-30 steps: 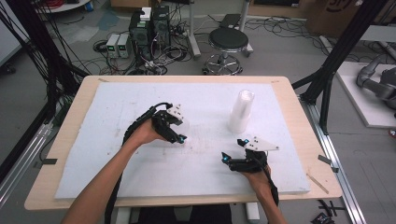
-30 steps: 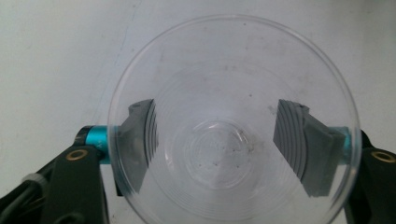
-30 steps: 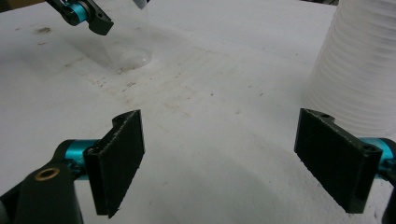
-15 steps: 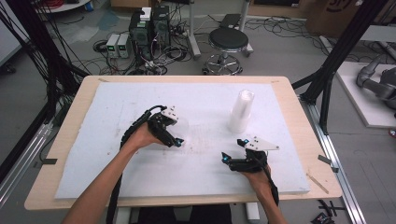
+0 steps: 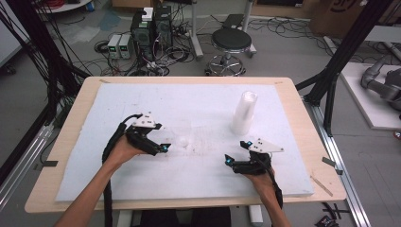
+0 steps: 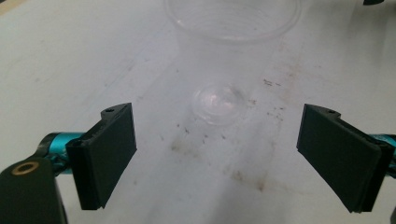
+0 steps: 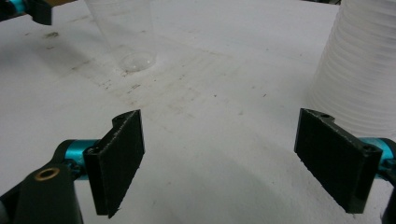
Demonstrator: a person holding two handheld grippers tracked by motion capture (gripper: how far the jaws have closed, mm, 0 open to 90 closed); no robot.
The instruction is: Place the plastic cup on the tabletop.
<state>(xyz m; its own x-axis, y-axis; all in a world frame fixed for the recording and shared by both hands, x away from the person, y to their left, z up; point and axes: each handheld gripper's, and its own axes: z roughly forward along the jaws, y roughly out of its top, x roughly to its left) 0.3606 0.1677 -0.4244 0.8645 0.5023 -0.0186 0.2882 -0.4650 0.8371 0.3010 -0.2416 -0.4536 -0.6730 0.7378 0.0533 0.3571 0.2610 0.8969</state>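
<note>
White foam-topped bench (image 5: 142,189), workshop floor behind. Clear plastic cup (image 5: 182,142) stands upright mid-bench, just ahead of left claw (image 5: 163,148), jaws just opened, spread, nothing between. Right claw (image 5: 229,161) spread, empty, near cup stack (image 5: 244,112). Cup likely featherlight, thin, crushable, slick: gentle pinch at mid-wall.

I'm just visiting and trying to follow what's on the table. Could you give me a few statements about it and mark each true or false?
1. A single clear cup stands upright on the white board. True.
2. The left tongs grip that cup. False: they are open, the cup standing beyond them.
3. The cup stack lies on its side. False: it stands upright.
4. The right tongs are open and hold nothing. True.
</note>
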